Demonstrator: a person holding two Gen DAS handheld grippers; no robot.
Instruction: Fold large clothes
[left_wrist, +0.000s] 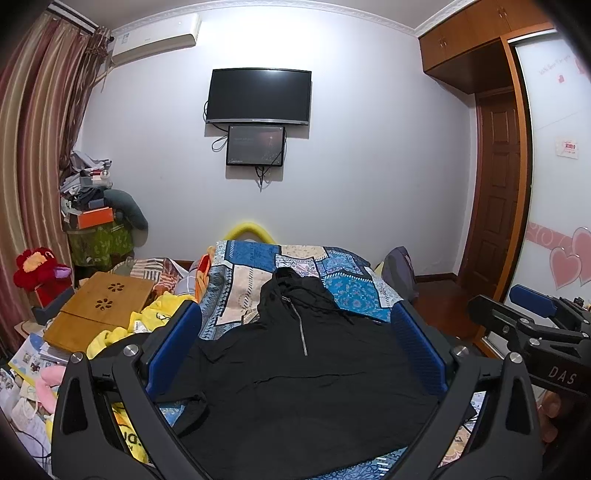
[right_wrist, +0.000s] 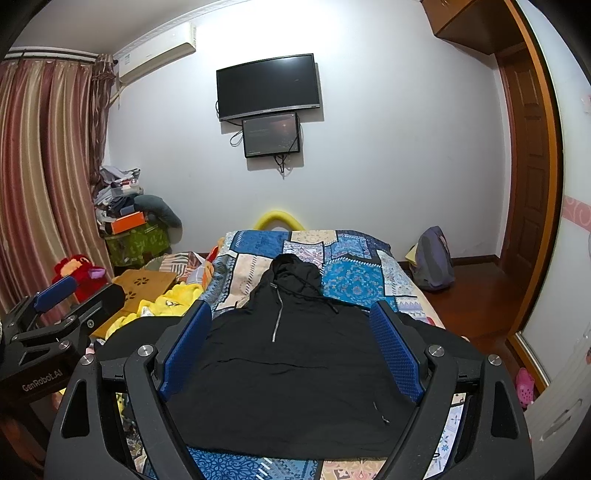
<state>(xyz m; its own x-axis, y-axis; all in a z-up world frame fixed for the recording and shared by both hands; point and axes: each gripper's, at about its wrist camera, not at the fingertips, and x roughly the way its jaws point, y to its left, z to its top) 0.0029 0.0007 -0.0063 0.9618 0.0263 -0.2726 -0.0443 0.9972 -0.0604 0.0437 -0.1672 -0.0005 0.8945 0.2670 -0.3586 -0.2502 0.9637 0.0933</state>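
We hold both the left hand-held gripper (left_wrist: 295, 325) and right hand-held gripper (right_wrist: 291, 325) wide open above the black zip-neck hooded sweatshirt (right_wrist: 291, 369) spread flat on the blue patchwork-quilted bed (right_wrist: 351, 280).

The black hoodie's (left_wrist: 295, 373) lower hem is cut off behind gripper frames at the bottom edge; its sleeves are perhaps tucked underneath.

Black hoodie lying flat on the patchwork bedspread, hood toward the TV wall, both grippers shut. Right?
Not quite: both grippers are open. The left gripper and right gripper show spread jaws in their wrist views. The black hoodie lies on the bedspread, hood toward the wall.
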